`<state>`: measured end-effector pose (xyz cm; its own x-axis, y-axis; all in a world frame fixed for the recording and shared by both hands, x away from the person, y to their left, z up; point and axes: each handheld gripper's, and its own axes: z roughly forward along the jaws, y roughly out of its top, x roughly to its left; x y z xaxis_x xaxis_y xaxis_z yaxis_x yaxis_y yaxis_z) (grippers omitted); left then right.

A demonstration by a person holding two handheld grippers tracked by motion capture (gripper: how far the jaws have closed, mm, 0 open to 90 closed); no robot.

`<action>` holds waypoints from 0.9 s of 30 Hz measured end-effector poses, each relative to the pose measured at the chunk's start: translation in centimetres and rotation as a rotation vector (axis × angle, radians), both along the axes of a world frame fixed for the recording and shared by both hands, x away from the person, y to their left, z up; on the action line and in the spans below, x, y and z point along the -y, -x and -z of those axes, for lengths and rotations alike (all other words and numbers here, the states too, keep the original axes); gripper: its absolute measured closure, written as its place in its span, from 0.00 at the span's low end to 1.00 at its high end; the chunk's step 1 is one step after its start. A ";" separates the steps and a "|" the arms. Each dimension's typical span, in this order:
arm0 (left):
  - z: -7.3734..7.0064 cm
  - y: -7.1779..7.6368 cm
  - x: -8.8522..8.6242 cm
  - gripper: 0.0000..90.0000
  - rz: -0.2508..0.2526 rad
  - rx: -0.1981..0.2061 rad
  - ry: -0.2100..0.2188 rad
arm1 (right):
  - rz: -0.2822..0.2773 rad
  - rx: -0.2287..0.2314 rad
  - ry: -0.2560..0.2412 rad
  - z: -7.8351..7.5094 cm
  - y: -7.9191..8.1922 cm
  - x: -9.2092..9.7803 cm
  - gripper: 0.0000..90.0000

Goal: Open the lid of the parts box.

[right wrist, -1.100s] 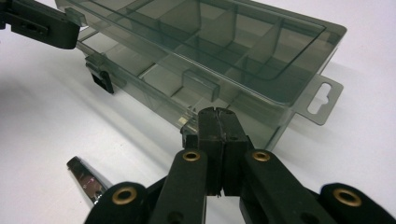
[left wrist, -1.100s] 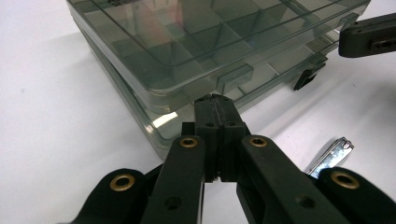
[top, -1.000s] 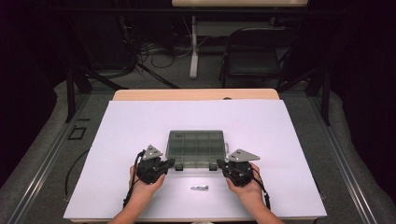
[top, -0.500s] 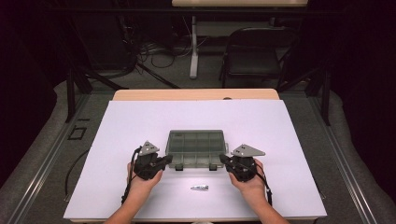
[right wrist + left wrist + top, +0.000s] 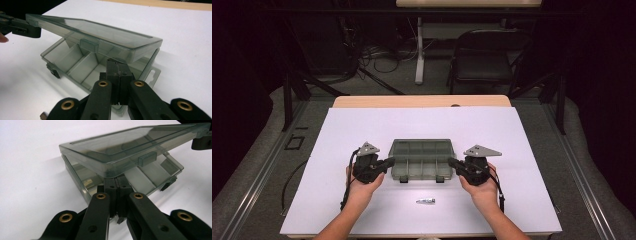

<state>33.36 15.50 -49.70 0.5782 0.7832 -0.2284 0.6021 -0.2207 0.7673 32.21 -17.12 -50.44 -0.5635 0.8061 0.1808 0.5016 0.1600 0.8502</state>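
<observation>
Left gripper [image 5: 388, 162] and right gripper [image 5: 452, 162] each pinched on opposite corners of the box's lid [image 5: 130, 143], half-raised between them.

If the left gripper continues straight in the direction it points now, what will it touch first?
The left gripper, jaws shut, points at the box just under its raised lid. It would probably meet the box wall first; depth is uncertain.

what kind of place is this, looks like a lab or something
Probably a lab or recording studio: a white-topped table boxed in by dark curtains, loose cables on the floor behind, and a black chair.
</observation>
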 end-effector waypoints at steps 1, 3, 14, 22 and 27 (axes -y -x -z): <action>-0.2 -0.1 0.0 1.00 -0.002 0.002 -0.002 | 0.000 -0.004 -0.004 -0.2 -0.1 0.0 1.00; -0.3 -0.2 0.0 1.00 -0.003 0.006 0.001 | -0.002 -0.010 -0.012 -0.5 -0.5 0.0 1.00; -1.9 -2.0 -0.1 1.00 -0.011 -0.016 0.034 | 0.013 0.000 -0.031 -1.7 -2.0 -0.1 1.00; -2.8 -3.0 0.2 0.99 -0.028 -0.004 0.036 | 0.033 0.013 -0.044 -2.4 -2.9 0.0 1.00; -3.1 -3.6 0.4 0.99 -0.036 0.002 0.043 | 0.041 0.019 -0.049 -2.7 -3.5 0.0 1.00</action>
